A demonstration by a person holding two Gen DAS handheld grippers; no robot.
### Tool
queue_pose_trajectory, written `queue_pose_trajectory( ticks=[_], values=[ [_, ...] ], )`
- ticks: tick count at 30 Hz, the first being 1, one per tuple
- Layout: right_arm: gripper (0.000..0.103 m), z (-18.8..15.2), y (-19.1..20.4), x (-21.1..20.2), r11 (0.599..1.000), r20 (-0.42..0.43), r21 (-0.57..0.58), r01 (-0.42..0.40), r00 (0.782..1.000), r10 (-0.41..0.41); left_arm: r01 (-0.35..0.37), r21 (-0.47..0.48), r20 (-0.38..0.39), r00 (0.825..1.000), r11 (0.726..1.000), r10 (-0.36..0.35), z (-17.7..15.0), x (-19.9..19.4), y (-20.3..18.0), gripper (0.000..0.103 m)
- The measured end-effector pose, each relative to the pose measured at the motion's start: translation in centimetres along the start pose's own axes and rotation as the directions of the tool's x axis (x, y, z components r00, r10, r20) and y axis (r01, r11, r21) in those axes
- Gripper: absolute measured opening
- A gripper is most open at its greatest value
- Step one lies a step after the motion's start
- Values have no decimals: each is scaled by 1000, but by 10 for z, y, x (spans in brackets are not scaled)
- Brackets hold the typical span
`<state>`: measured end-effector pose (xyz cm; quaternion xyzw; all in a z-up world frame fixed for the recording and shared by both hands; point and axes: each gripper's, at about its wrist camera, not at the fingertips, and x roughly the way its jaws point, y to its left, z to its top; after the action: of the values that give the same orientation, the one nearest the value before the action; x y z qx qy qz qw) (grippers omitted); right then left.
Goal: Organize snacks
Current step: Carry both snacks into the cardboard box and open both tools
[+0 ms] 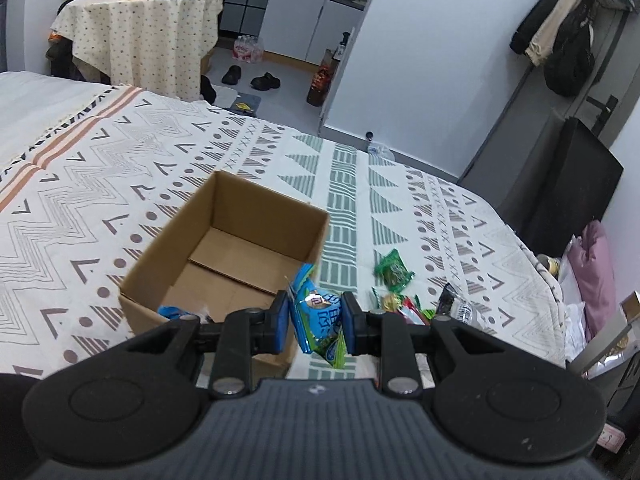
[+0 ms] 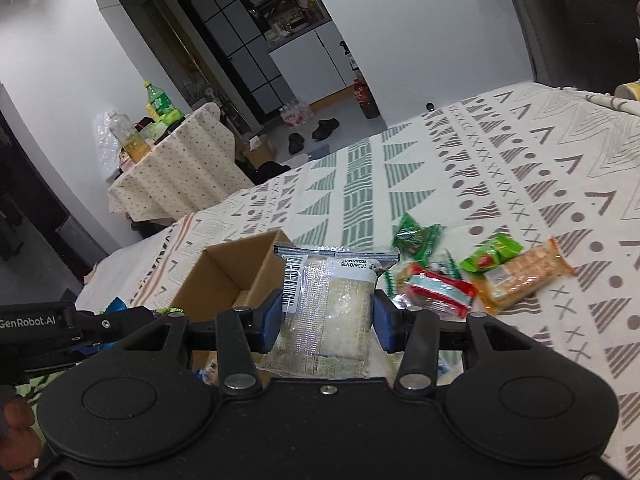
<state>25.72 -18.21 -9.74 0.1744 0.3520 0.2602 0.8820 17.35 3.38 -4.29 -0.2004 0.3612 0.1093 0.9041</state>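
Bed with patterned cover (image 1: pixel 100 184) fills mid-frame in both views; its far edge runs diagonally from upper left toward the right, with bare grey floor (image 1: pixel 288 76) beyond. Open cardboard box (image 1: pixel 224 248) sits on the cover, centre-left of the left wrist view, top open, walls upright, floor mostly bare; a small blue packet (image 1: pixel 174 312) lies at its near-left inside corner. Wide bare cover to the left of the box and beyond it. To the right of the box, a loose cluster of snacks (image 2: pixel 460 268) lies on the cover: green packets, a red-and-white one, an orange-wrapped biscuit pack (image 2: pixel 524 272) at the cluster's right end. Open cover beyond the cluster, toward the upper right of the right wrist view. Left gripper (image 1: pixel 316 320): jaws drawn partly in, pads pressed on both sides of a blue-green snack packet (image 1: pixel 318 316), held over the near right corner of the box. Right gripper (image 2: pixel 326 316): jaws about half apart, clamped on a clear-wrapped pale snack pack (image 2: pixel 328 308) with barcode, near the box's right wall. Left gripper body shows at the lower left of the right wrist view.
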Motion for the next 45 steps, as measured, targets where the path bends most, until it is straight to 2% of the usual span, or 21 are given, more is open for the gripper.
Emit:
queue_pose_trajectory(
  ticks=[10,21,23,25,32,34,38,43,45],
  values=[
    [46,1,30,11,999,10,-22,-25,1000,26,-37,-51,5,999,998,37,17,1,43,26],
    [46,-1,56,38,999,-24,-29,-44,999,43,-26,-73,-23,999,997,25,31,26,77,27],
    [46,0,61,43,998,-29,-32,-48,998,47,-17,-82,-24,1000,996,15,33,32,80,30],
    [46,1,64,48,998,-33,-29,-53,998,52,-16,-93,-39,999,996,12,34,39,84,42],
    [46,2,77,64,995,-70,-12,-101,993,100,-72,-93,-65,996,993,66,35,45,94,66],
    [52,2,80,68,990,-78,5,-139,987,138,-83,-90,-67,995,992,77,34,42,96,72],
    [57,0,85,65,986,-79,-6,-169,983,168,-95,-76,-75,993,993,89,34,38,97,80],
    [62,1,78,53,991,-74,11,-131,989,132,-121,-68,-99,989,990,114,29,33,93,82],
    [68,1,73,48,994,-69,19,-111,991,112,-127,-53,-106,987,990,121,26,30,88,85]
  ],
)
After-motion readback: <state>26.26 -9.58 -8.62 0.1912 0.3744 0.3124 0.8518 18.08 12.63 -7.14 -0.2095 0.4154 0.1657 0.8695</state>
